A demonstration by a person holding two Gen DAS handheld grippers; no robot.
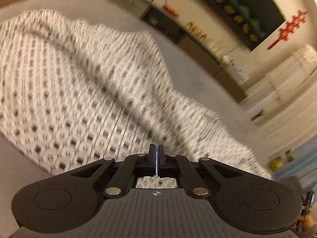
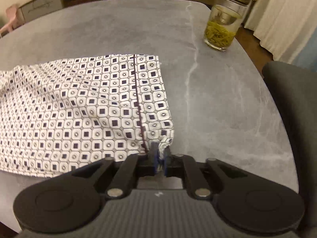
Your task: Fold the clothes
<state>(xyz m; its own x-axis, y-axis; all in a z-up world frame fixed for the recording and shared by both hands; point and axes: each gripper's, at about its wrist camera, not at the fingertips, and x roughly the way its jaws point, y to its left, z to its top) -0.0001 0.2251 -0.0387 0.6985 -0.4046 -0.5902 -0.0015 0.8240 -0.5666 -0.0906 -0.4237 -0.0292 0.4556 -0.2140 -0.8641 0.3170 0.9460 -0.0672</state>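
A white garment [image 1: 79, 89] printed with small dark squares lies spread on the grey table [image 1: 190, 69], blurred in the left wrist view. My left gripper [image 1: 157, 148] hangs just over its near part, jaws pressed together with a thin pale sliver of cloth between the pads. In the right wrist view the same garment [image 2: 79, 109] lies flat, a dark seam running down near its right edge. My right gripper [image 2: 160, 155] is at the near right corner, jaws parted. The bunched corner sits loosely between the blue-lined fingers [image 2: 152, 154].
A glass jar of yellow-green tea [image 2: 221, 29] with a gold lid stands at the table's [image 2: 227, 103] far right. A dark grey chair [image 2: 293, 123] is beside the right edge. A low sideboard [image 1: 178, 35] runs along the wall behind.
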